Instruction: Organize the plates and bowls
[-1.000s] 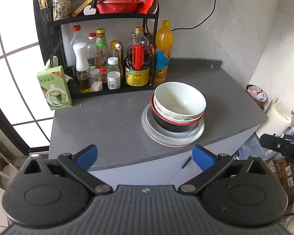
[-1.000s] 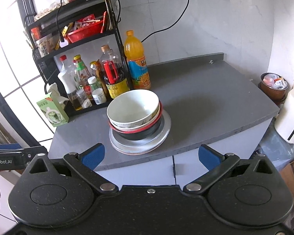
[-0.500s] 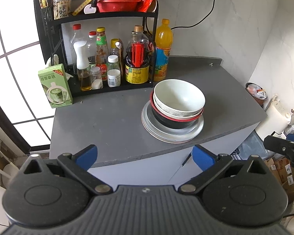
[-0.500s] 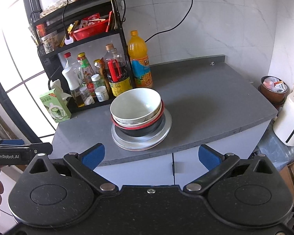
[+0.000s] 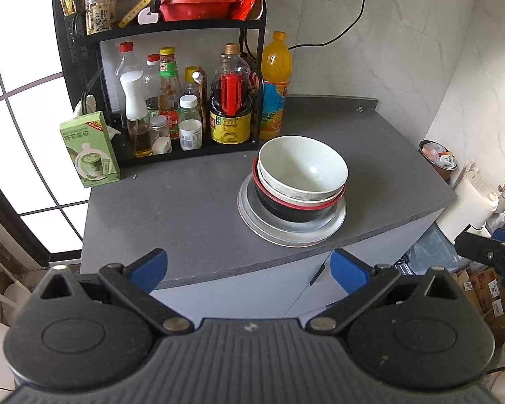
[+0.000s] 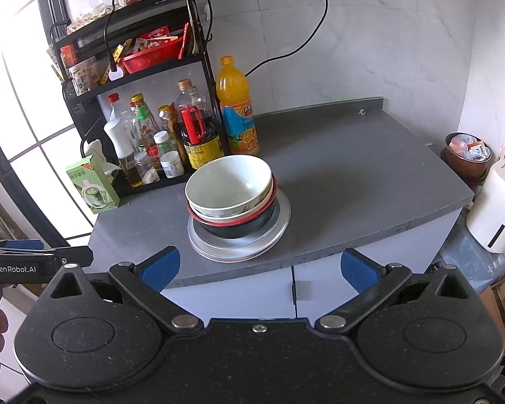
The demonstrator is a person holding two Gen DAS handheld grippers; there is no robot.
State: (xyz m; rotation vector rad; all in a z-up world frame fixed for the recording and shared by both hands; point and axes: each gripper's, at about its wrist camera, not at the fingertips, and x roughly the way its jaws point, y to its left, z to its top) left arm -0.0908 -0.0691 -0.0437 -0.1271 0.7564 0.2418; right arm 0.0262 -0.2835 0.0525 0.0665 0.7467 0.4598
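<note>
Both grippers are now farther from the counter (image 5: 192, 208) than a second ago. In the earlier pictures the stack of dishes fills more of each view; now it looks smaller, and more of the cabinet front below the counter edge shows. The person is drawing both tools back.

The left gripper (image 5: 249, 266) has its jaws spread wide and holds nothing. The right gripper (image 6: 257, 264) is the same, wide apart and empty. Both hang in front of the counter edge, well apart from the dishes.

The dishes have not moved in this time. A white bowl (image 5: 303, 168) sits on top, nested in a second pale bowl, which sits in a black bowl with red rim (image 5: 293, 208). All of them stand on the grey plates (image 5: 252, 212) near the front edge of the counter, just in front of the bottle rack (image 5: 171, 33). The top bowl leans a little to one side in the right view, but it seems steady.

Since everything is in one pile and both tools go away empty, the stacking looks finished. It is likely the end of the task, or a pause before the pile is carried elsewhere.
</note>
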